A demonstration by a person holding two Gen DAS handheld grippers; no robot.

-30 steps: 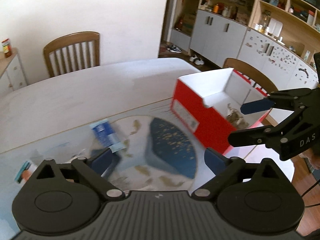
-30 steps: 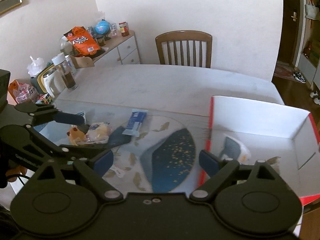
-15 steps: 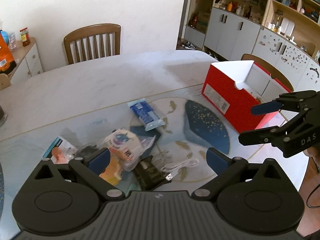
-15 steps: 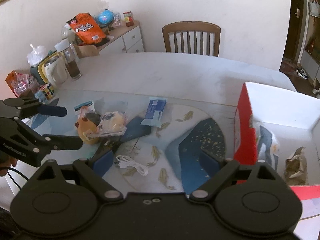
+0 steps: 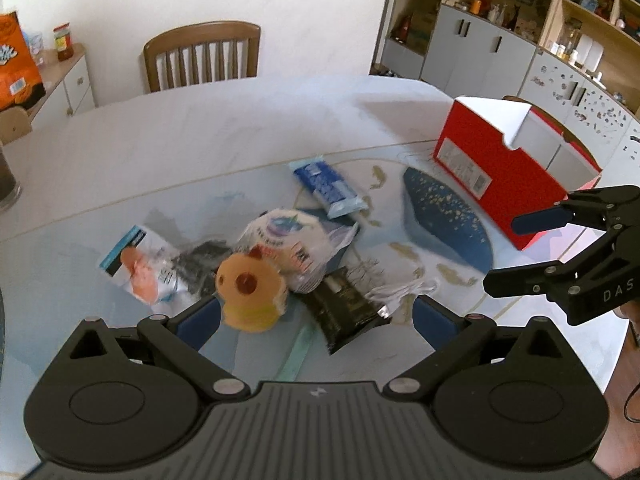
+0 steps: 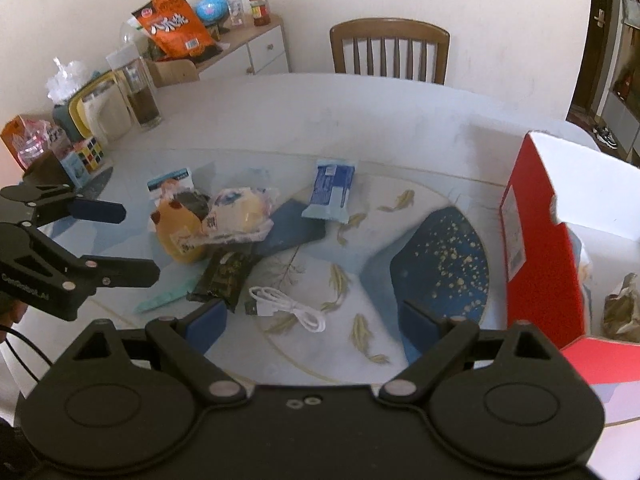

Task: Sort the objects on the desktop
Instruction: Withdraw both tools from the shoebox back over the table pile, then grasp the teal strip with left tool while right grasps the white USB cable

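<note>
Centre frame, left wrist view: heap of packets on the counter (image 5: pixel 120 148), yellow plush toy (image 5: pixel 250 296) nearest the left tool (image 5: pixel 316 318), spread wide, grasping nothing. Right tool (image 6: pixel 312 320) likewise released, above the white cable (image 6: pixel 288 304). Red box (image 5: pixel 500 172) at right edge. Risk, as I judge it: overlapping wrappers drag neighbours along; loose cable snags or slips.

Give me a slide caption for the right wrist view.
Open right tool above a white USB cable, snack packets beyond, red box at right.
</note>
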